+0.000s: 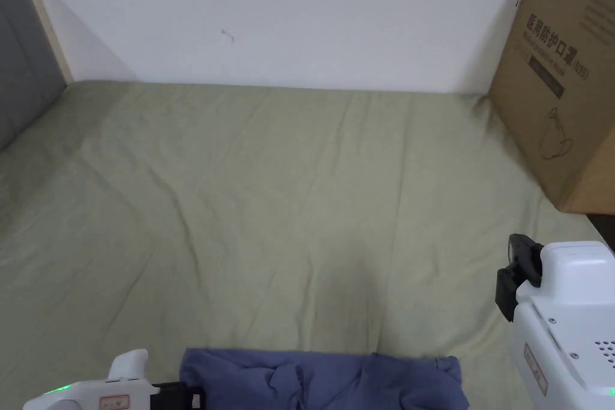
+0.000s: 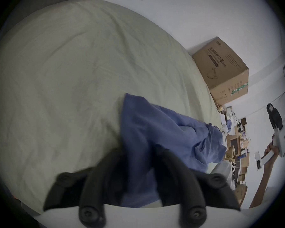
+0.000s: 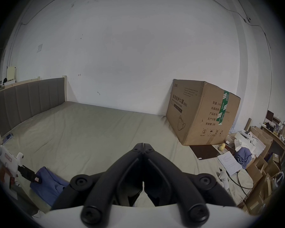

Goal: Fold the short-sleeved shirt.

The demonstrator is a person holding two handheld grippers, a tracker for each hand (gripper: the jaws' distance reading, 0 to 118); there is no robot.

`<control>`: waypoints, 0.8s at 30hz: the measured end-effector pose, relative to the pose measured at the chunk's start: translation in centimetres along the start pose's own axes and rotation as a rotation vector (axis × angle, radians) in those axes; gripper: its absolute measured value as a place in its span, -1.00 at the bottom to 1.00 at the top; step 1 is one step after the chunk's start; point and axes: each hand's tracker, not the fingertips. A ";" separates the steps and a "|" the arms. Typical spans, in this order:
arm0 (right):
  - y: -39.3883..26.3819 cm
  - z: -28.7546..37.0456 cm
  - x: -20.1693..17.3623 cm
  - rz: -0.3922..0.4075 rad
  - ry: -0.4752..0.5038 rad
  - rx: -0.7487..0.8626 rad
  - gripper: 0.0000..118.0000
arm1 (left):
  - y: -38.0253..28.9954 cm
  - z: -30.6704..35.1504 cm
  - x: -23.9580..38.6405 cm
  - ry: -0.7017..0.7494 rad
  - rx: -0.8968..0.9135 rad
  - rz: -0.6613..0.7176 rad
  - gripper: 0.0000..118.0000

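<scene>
Pale green bedding covers the bed (image 1: 252, 189), and the blue short-sleeved shirt (image 1: 324, 381) lies bunched along its near edge, right in front of the person. In the left gripper view the left gripper (image 2: 138, 151) has cloth running between its two jaws at the shirt's left end; they look pinched on it, though blur makes this uncertain. The right gripper (image 3: 143, 145) hangs in the air off to the right, well apart from the shirt, jaws pressed together on nothing. The shirt likely needs spreading flat first: the right gripper should open, take the opposite end, and both should draw the cloth out toward the open middle of the bed. A cardboard box (image 1: 564, 81) stands at the far right corner by the wall (image 1: 288, 15), and a grey headboard (image 1: 24, 51) on the left; neither crowds the middle.
</scene>
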 end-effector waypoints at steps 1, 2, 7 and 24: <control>0.0 -0.1 0.0 -0.005 0.001 -0.004 -1.00 | -0.2 -0.3 0.2 0.009 0.000 0.000 -0.70; 0.0 -0.1 0.0 -0.009 0.001 -0.004 -1.00 | -0.2 -0.6 0.3 0.032 0.004 -0.009 -0.78; 0.4 0.0 0.1 -0.001 0.005 0.006 -1.00 | -0.4 2.9 2.2 0.058 0.105 -0.043 -0.85; 1.1 1.8 1.3 -0.046 0.038 0.071 -1.00 | 1.2 12.6 10.0 0.171 0.189 -0.175 -0.90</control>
